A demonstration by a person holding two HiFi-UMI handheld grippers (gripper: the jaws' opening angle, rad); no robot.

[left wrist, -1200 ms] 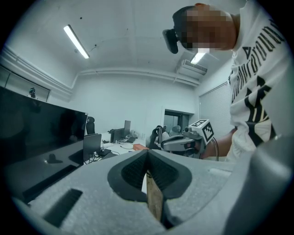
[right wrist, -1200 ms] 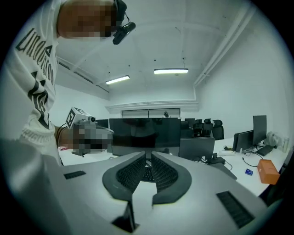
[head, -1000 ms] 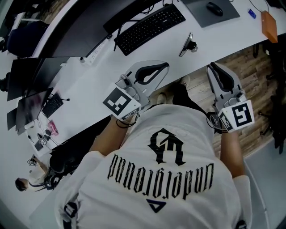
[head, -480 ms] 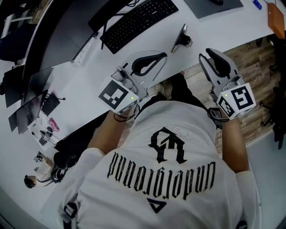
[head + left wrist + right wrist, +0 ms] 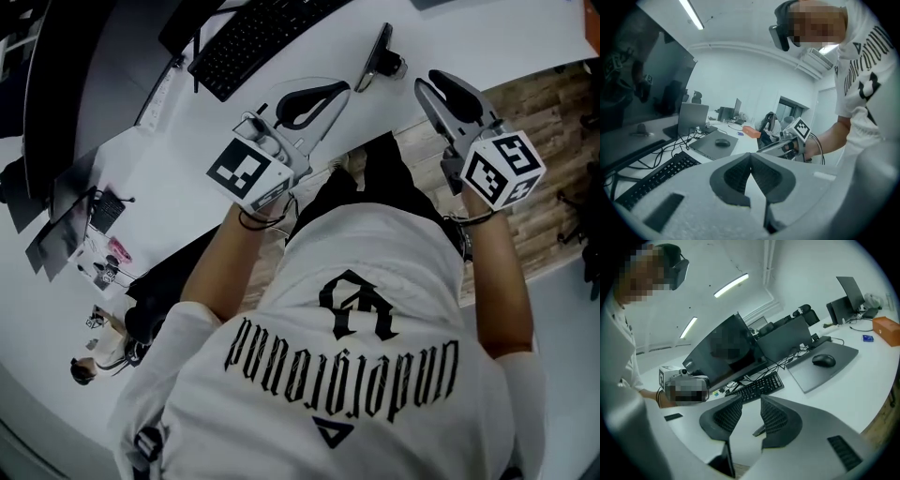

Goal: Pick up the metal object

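The metal object is a thin, dark stand that leans on a small foot on the white desk, just past the keyboard. My right gripper hovers by the desk edge, a little right of it and short of it. In the right gripper view its jaws are apart and opening, and the metal object shows in the gap, beyond the pads and untouched. My left gripper hangs over the desk to the left of the object. Its pads meet at the tip with nothing between them.
A black keyboard lies at the back left of the object, with a large dark monitor behind it. A mouse sits on a grey pad, and an orange box lies far right. Wooden floor shows beyond the desk edge.
Both grippers have moved forward toward the desk and the metal object. The right gripper now sits close beside the object, and the keyboard has slid toward the picture's top.
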